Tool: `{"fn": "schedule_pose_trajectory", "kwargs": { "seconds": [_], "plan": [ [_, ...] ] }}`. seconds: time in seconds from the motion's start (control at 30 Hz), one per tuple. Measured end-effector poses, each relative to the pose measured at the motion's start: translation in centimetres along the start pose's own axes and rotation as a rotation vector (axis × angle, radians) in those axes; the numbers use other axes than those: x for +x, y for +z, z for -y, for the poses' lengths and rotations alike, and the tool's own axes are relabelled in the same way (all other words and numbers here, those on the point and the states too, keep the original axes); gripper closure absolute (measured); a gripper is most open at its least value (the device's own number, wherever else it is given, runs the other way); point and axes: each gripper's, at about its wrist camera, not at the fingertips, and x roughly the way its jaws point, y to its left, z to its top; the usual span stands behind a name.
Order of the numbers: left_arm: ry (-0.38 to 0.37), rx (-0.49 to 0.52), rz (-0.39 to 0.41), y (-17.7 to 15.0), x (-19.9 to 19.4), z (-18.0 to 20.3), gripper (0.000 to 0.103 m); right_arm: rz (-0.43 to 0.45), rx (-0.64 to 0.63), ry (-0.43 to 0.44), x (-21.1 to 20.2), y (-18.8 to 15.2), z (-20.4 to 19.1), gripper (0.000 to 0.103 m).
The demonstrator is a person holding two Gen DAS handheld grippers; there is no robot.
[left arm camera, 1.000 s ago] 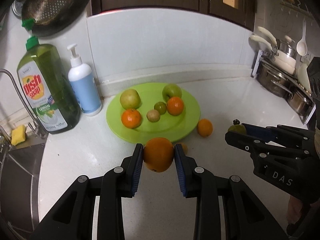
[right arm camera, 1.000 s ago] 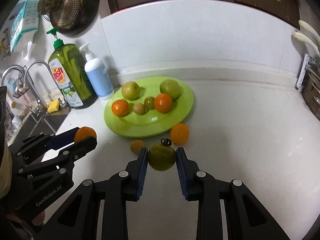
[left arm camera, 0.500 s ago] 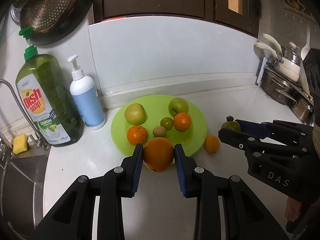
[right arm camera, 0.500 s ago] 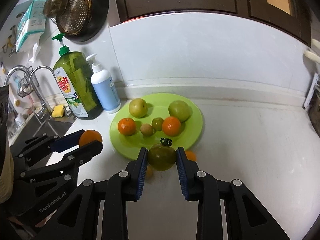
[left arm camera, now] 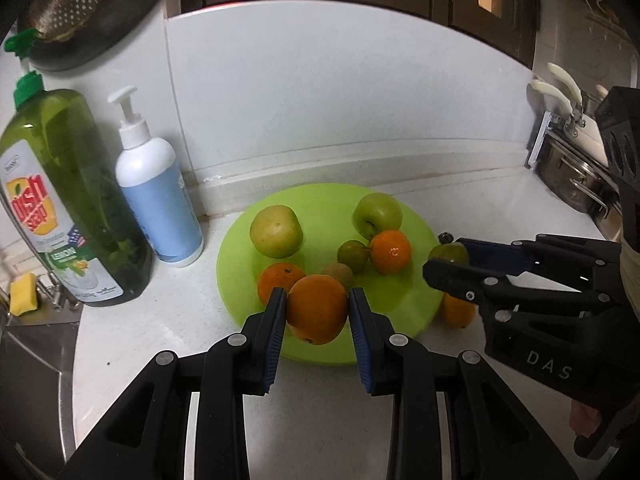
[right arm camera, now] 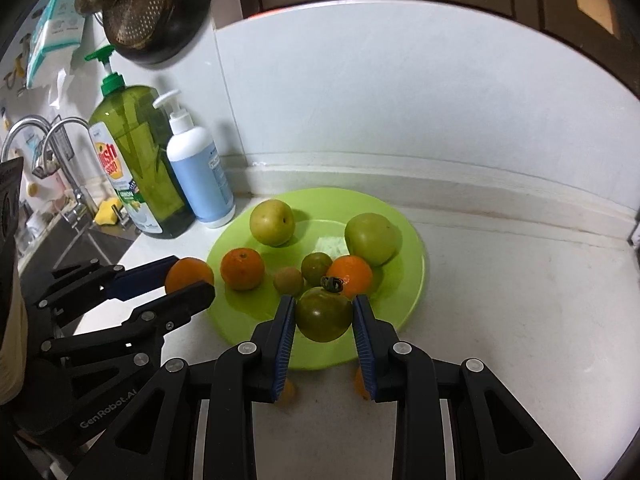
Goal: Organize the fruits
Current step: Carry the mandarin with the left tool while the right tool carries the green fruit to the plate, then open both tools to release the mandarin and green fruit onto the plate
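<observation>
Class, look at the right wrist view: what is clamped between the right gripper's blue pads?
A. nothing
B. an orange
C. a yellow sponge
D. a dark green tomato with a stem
D: the right gripper pinches a dark green tomato with a stem over the green plate.

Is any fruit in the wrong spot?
Yes. One small orange sits on the counter beside the green plate, not on it like the others. Two more fruits, an orange and a green tomato, are held in the grippers.
</observation>
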Motion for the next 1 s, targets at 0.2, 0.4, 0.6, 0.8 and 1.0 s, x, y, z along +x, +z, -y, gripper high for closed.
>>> {"fn": "schedule_pose_trajectory", "kwargs": {
  "seconds": [0.2,0.4,0.6,0.8,1.0],
  "plan": [
    [-0.014,0.007,-0.032,-0.2,2.0,-0.1,0.071,-0.051,0.008,0.017,2.4,-0.3,0.4,0.073],
    [-0.025,0.011,-0.054,-0.1,3.6,0.0,0.071,-0.075,0.008,0.020,3.7,-0.3,0.6,0.073],
    [-0.039,0.017,-0.073,-0.4,4.5,0.1,0.071,-0.091,0.016,0.024,4.5,-0.3,0.9,0.073],
    [-0.028,0.016,-0.063,-0.4,4.7,0.1,0.070,-0.098,0.018,0.029,4.8,-0.3,0.9,0.073],
    [-0.009,0.017,-0.038,-0.3,3.4,-0.1,0.064,-0.070,0.036,0.030,3.6,-0.3,1.1,0.072]
  ]
}}
